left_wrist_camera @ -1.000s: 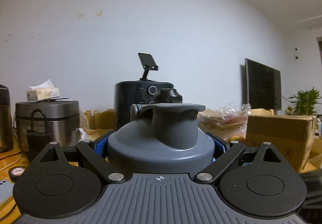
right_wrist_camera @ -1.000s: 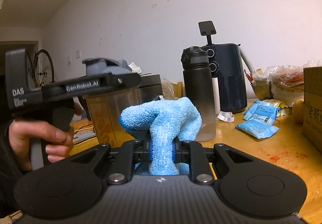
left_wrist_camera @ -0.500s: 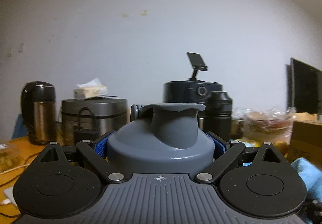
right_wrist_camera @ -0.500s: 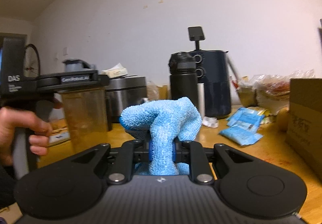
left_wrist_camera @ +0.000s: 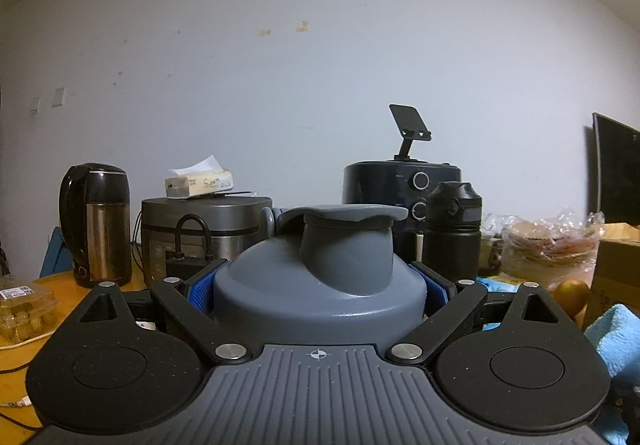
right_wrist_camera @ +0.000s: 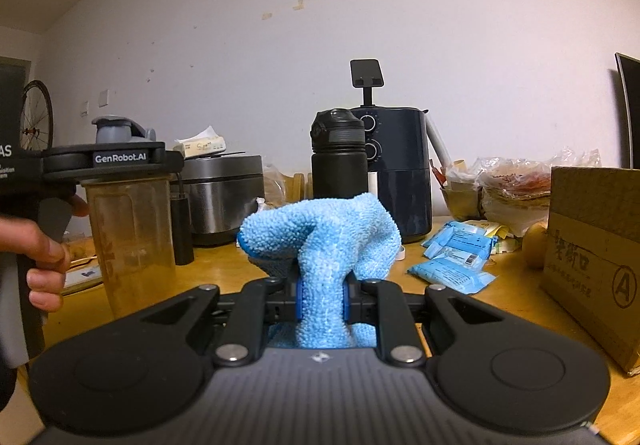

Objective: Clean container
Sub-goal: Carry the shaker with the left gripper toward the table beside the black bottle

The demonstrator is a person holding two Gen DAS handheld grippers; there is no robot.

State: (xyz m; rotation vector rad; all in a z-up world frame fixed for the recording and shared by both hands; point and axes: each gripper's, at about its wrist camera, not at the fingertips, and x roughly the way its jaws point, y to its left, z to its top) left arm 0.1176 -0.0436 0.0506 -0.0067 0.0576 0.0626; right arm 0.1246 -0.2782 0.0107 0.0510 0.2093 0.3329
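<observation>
I had the left gripper (left_wrist_camera: pixel 319 291) clenched on the shaker (right_wrist_camera: pixel 132 233), its blue pads (left_wrist_camera: pixel 201 289) pressed against either side of the grey lid (left_wrist_camera: pixel 320 285) just below the spout cap. From the right wrist view the shaker stood upright at the left, its cloudy amber body hanging below the jaws over the counter (right_wrist_camera: pixel 500 309); I could not tell whether its base touched the wood. A hand (right_wrist_camera: pixel 38 257) gripped the left gripper's handle at the far left edge of that view.

The right gripper (right_wrist_camera: pixel 322 299) was clamped on the cloth (right_wrist_camera: pixel 324 245), a fluffy blue one that bunched up above the jaws and drooped to both sides. The cloth sat right of the shaker and apart from it. A corner of the cloth (left_wrist_camera: pixel 618 333) also showed at the right edge of the left wrist view.

Farther back on the counter stood a black bottle (right_wrist_camera: pixel 339 157), and just behind it to the right a dark air fryer (right_wrist_camera: pixel 400 173) with a phone stand (right_wrist_camera: pixel 366 79) on top. A rice cooker (right_wrist_camera: pixel 224 197) sat behind the shaker with a tissue pack (right_wrist_camera: pixel 200 145) on it, and a kettle (left_wrist_camera: pixel 96 225) stood at the far left in the left wrist view. Blue packets (right_wrist_camera: pixel 456 257) lay on the counter to the right, near a cardboard box (right_wrist_camera: pixel 596 257).
</observation>
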